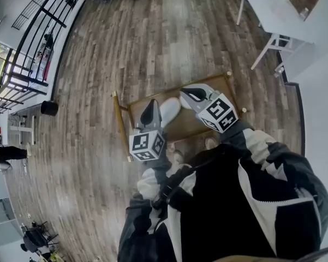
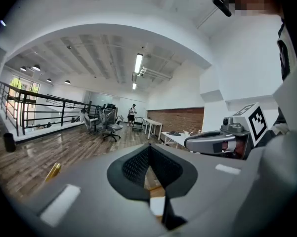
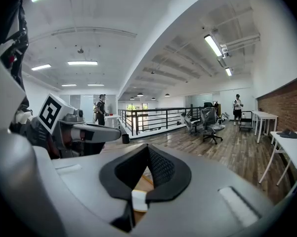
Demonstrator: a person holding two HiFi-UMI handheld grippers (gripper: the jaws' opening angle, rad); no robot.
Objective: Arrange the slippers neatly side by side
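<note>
A white slipper [image 1: 169, 109] lies on a low wooden table [image 1: 177, 131], partly hidden by the grippers held above it. My left gripper [image 1: 151, 106] hovers over the slipper's left side, jaws shut and empty. My right gripper [image 1: 188, 94] hangs just to the slipper's right, also shut with nothing in it. In the left gripper view the closed jaws [image 2: 148, 149] point out level over the room, with the right gripper [image 2: 215, 142] beside them. The right gripper view shows its own shut jaws [image 3: 147, 149] and the left gripper [image 3: 89, 132]. A white piece [image 3: 139, 200] peeks below the jaws.
The table has gold legs [image 1: 115, 95] and stands on a wood-plank floor. A white desk [image 1: 273, 12] is at the far right, a black railing [image 1: 38, 31] and a black bin [image 1: 49, 108] at the left. Office chairs [image 3: 210, 125] and people stand far off.
</note>
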